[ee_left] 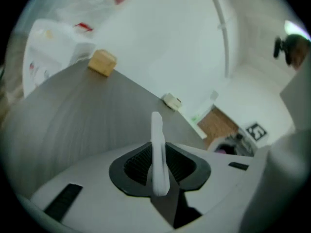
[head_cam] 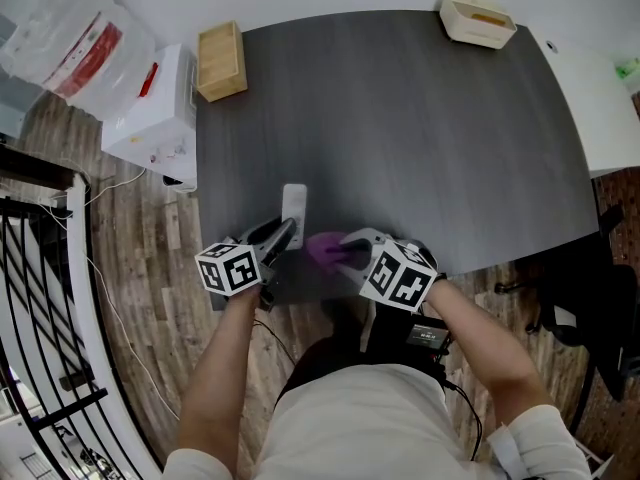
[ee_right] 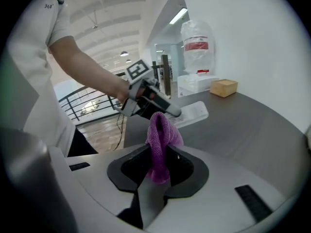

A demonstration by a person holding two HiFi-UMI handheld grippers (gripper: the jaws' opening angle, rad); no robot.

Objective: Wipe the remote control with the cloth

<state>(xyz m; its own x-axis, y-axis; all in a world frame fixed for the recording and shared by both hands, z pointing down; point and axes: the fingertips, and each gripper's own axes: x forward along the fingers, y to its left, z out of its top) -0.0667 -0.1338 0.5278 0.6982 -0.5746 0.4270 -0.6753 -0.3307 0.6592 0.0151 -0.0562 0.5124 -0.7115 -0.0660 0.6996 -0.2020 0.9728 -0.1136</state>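
1. Remote control (ee_left: 156, 149): white and slim. The jaws of the left gripper (head_cam: 287, 234) are closed on its near end. Seen along those jaws it stands edge-on and projects straight ahead of them.
2. From above, the remote's free end reaches forward of the left gripper, over the near edge of the dark grey surface (head_cam: 400, 118). Whether that end rests on the surface cannot be told.
3. Cloth (ee_right: 160, 140): purple and bunched, pinched between the closed jaws of the right gripper (head_cam: 345, 249). A rounded fold stands out ahead of the jaw tips.
4. The cloth sits just to the right of the left gripper's tip, near the held end of the remote. Contact between cloth and remote cannot be made out.
5. The two grippers lie side by side at the near edge of the surface, pointing away from the person. Each bears a cube with square markers, and a bare forearm leads back from each.
6. A wooden box (head_cam: 221, 60) stands well ahead of the left gripper and to its left, at the far left corner of the surface. A cream tray (head_cam: 477, 20) stands well ahead of the right gripper, at the far edge.
7. Off the surface, to the left of the left gripper, is a white box-like unit (head_cam: 155, 118) with a clear plastic bag (head_cam: 75, 38) beyond it. A black railing (head_cam: 40, 298) stands lower left, over the wood floor (head_cam: 150, 268).
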